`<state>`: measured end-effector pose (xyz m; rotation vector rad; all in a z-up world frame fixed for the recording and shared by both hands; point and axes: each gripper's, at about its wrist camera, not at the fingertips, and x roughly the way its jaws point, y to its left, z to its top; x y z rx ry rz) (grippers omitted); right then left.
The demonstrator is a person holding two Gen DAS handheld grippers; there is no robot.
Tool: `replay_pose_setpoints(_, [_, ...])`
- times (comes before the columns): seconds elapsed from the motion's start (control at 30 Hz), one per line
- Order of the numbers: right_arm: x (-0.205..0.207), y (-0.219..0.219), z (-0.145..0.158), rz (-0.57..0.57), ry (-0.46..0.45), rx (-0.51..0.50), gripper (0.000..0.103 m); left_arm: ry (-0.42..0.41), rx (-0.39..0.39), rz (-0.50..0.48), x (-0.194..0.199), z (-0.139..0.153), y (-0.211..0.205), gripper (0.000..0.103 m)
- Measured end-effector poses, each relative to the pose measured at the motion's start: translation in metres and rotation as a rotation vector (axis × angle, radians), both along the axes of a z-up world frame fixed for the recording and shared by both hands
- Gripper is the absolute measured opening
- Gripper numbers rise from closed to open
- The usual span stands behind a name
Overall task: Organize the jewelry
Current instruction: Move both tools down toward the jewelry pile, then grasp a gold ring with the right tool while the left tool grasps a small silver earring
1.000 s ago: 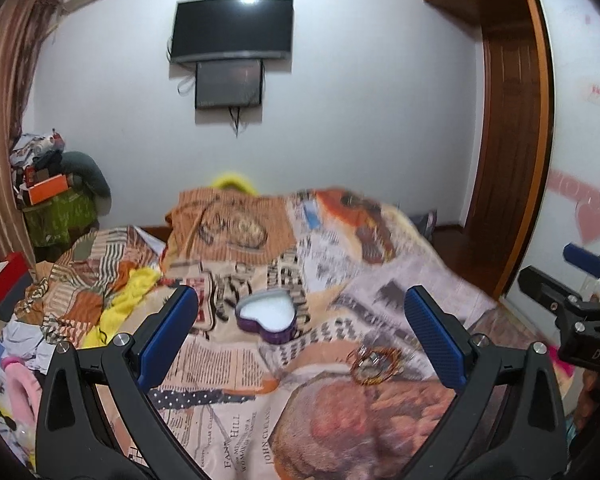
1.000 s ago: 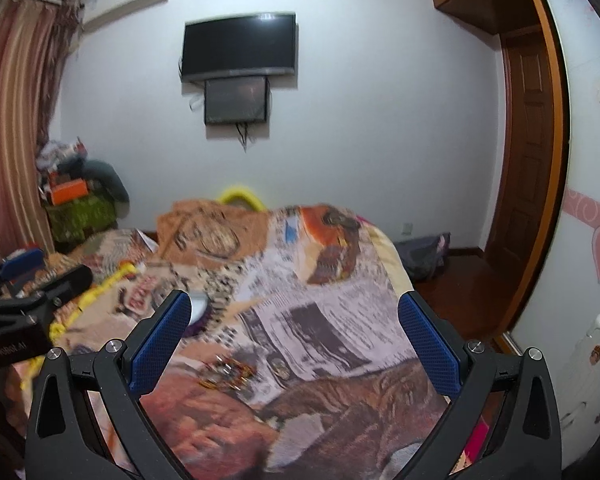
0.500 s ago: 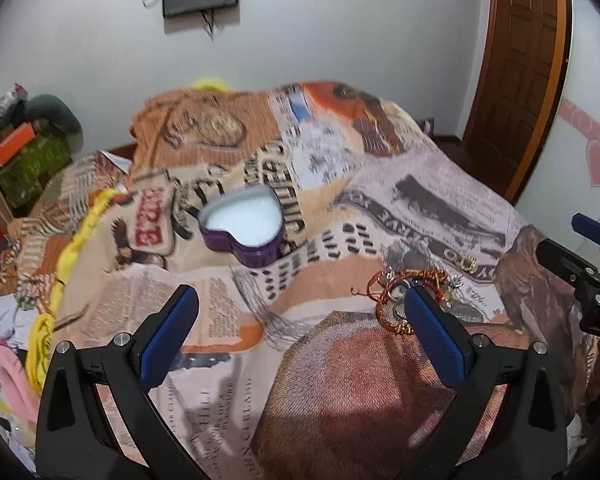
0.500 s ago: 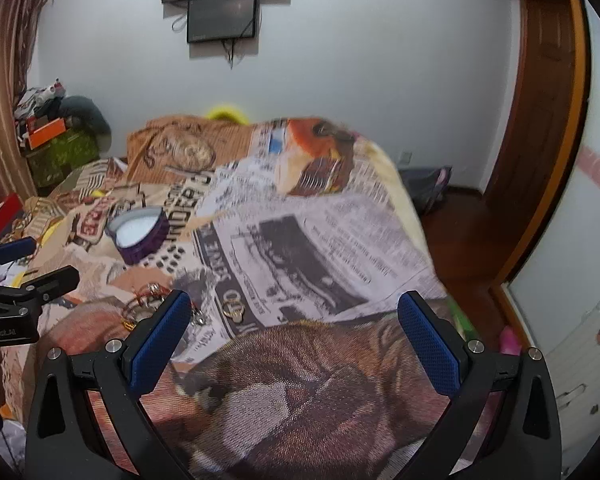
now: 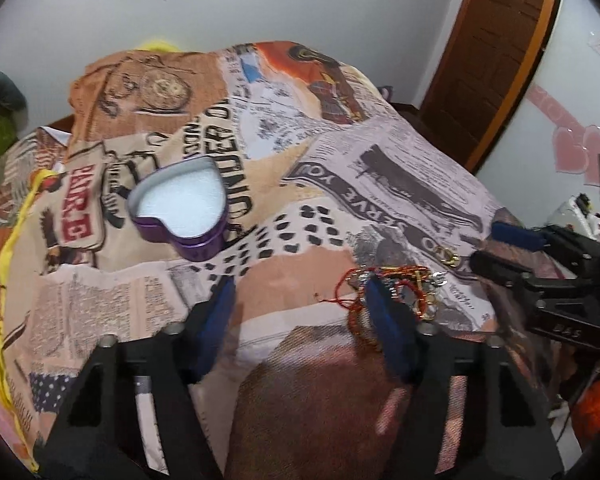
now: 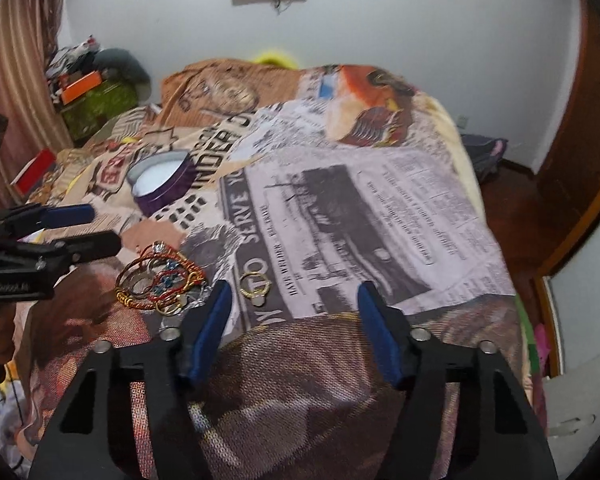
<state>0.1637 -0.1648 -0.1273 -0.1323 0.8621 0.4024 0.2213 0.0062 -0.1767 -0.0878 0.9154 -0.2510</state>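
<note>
A purple heart-shaped tin (image 5: 182, 216) with a white lining sits open on the printed bedspread; it also shows in the right wrist view (image 6: 162, 184). A pile of red and gold bracelets (image 6: 160, 282) lies near the bed's front, also seen in the left wrist view (image 5: 408, 286). Gold rings (image 6: 256, 286) lie just right of the pile. My left gripper (image 5: 300, 300) is open and empty, its right finger over the pile's left edge. My right gripper (image 6: 292, 308) is open and empty, just right of the rings.
The bedspread (image 6: 360, 208) covers the whole bed. A wooden door (image 5: 488, 48) stands at the right. Clutter and a green box (image 6: 100, 100) sit at the far left by a curtain.
Both grippers have tilted down and moved closer to the bed, and both have narrowed their jaws. The bracelets and rings now sit near the fingertips.
</note>
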Motion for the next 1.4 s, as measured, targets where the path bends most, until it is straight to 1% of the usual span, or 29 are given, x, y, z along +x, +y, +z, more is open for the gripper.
replay_pose_setpoints(0.03, [0.002,0.001,-0.003,0.011,0.02,0.011,0.05,0.005,-0.012,-0.016,0.002,0.0,-0.002,0.051])
replay_pose_setpoints(0.1, [0.006,0.001,-0.006,0.026,0.047,0.026,0.046,0.007,-0.023,-0.041,0.004,0.0,-0.006,0.046])
replay_pose_setpoints(0.17, [0.009,0.003,-0.009,0.037,0.064,0.036,0.042,0.006,-0.029,-0.058,0.006,0.0,-0.011,0.045])
replay_pose_setpoints(0.23, [0.011,0.004,-0.012,0.043,0.076,0.042,0.036,0.006,-0.028,-0.076,0.008,-0.001,-0.017,0.034])
replay_pose_setpoints(0.27, [0.011,0.004,-0.012,0.043,0.078,0.043,0.036,0.008,-0.029,-0.083,0.009,-0.001,-0.019,0.032])
replay_pose_setpoints(0.33, [0.011,0.006,-0.013,0.041,0.076,0.044,0.035,0.009,-0.031,-0.095,0.011,-0.002,-0.023,0.022])
replay_pose_setpoints(0.4, [0.01,0.007,-0.013,0.045,0.078,0.052,0.034,0.008,-0.023,-0.097,0.013,-0.003,-0.025,0.019])
replay_pose_setpoints(0.43, [0.011,0.008,-0.013,0.05,0.081,0.054,0.033,0.009,-0.022,-0.099,0.013,-0.004,-0.027,0.017])
replay_pose_setpoints(0.63, [0.011,0.015,-0.018,0.076,0.081,0.034,0.026,0.033,-0.02,-0.108,0.017,-0.011,-0.031,0.017])
replay_pose_setpoints(0.77, [0.011,0.017,-0.019,0.084,0.081,0.035,0.02,0.063,-0.057,-0.101,0.021,-0.015,-0.029,0.017])
replay_pose_setpoints(0.8, [0.011,0.017,-0.02,0.086,0.08,0.033,0.018,0.068,-0.061,-0.099,0.023,-0.016,-0.029,0.017])
replay_pose_setpoints(1.03, [0.01,0.018,-0.02,0.084,0.074,0.037,0.017,0.092,-0.082,-0.095,0.026,-0.02,-0.03,0.017])
replay_pose_setpoints(1.13, [0.01,0.017,-0.019,0.076,0.074,0.044,0.017,0.079,-0.068,-0.092,0.025,-0.018,-0.031,0.013])
replay_pose_setpoints(1.27, [0.008,0.015,-0.015,0.069,0.071,0.052,0.017,0.048,-0.045,-0.087,0.021,-0.012,-0.033,0.013])
replay_pose_setpoints(1.4, [0.004,0.013,-0.008,0.064,0.056,0.056,0.017,0.02,-0.048,-0.077,0.015,-0.003,-0.03,0.013])
